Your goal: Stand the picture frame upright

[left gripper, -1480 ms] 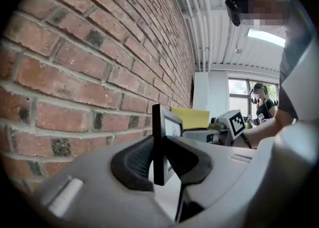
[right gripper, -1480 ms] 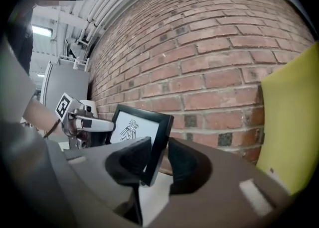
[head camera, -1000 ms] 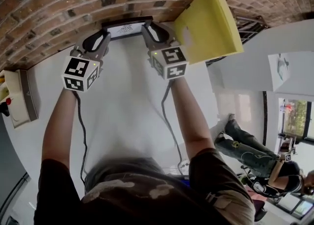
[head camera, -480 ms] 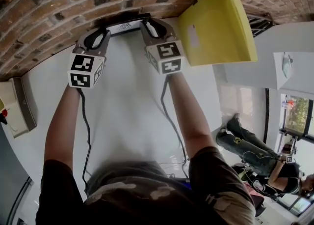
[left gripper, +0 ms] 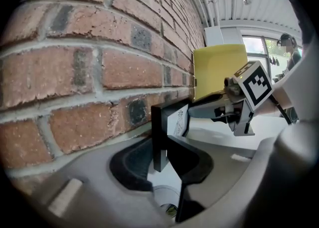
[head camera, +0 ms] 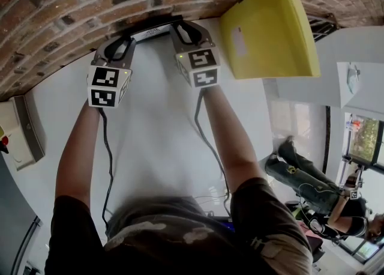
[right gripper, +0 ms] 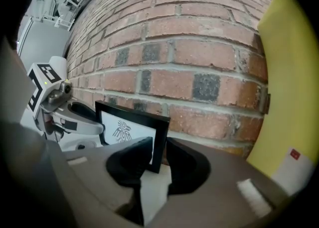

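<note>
A black picture frame with a white print stands on its lower edge on the white table, close in front of the brick wall. My left gripper is shut on its left side, with the pads on front and back. My right gripper is shut on its right side. The print with its dark emblem faces me. In the left gripper view the right gripper shows across the frame. In the right gripper view the left gripper shows beyond the frame's far side.
The brick wall runs right behind the frame. A large yellow board leans on the wall just right of my right gripper. A white box sits at the table's left edge. A person sits on the floor at right.
Both grippers have carried the frame a little nearer the wall and tipped it more upright; less of its face shows from above now.
</note>
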`<state>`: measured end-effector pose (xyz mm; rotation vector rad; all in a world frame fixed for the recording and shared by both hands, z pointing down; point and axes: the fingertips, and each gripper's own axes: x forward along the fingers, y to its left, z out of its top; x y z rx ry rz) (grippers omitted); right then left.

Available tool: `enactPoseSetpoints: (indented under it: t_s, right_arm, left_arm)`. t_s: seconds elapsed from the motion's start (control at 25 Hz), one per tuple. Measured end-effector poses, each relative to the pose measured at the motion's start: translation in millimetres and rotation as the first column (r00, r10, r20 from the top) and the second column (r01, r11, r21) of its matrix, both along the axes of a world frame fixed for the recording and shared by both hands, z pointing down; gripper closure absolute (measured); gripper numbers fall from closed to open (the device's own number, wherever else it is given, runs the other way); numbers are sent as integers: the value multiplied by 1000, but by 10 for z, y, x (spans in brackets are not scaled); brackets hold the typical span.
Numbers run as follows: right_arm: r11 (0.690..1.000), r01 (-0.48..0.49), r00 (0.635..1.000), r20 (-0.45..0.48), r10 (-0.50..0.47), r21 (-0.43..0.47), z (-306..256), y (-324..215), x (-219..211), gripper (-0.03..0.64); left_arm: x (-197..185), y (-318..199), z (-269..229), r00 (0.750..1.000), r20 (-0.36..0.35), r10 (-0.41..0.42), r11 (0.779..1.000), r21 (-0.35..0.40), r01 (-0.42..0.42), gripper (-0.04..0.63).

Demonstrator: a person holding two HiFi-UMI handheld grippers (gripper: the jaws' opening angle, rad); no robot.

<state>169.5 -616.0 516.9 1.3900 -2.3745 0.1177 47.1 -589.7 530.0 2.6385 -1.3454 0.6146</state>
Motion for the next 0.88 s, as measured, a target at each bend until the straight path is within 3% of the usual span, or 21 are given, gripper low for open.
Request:
enactPoseSetpoints:
  t_s: [0.28, 0.64, 0.88]
  right_arm:
    - [1000, -7, 1000, -5, 7, -3, 76, -12, -17, 523]
    - [1000, -14, 1000, 11, 14, -10, 135, -22, -45, 522]
    - [999, -18, 1000, 18, 19, -32, 170, 9, -20, 476]
  left_arm:
    - [-24, -27, 57, 999, 53, 4, 1000, -1, -4, 499]
    - [-64, -62, 125, 997, 73, -12, 1000, -9, 12, 492]
    - [-60, -52, 136, 997, 75, -5, 1000, -22, 7, 404]
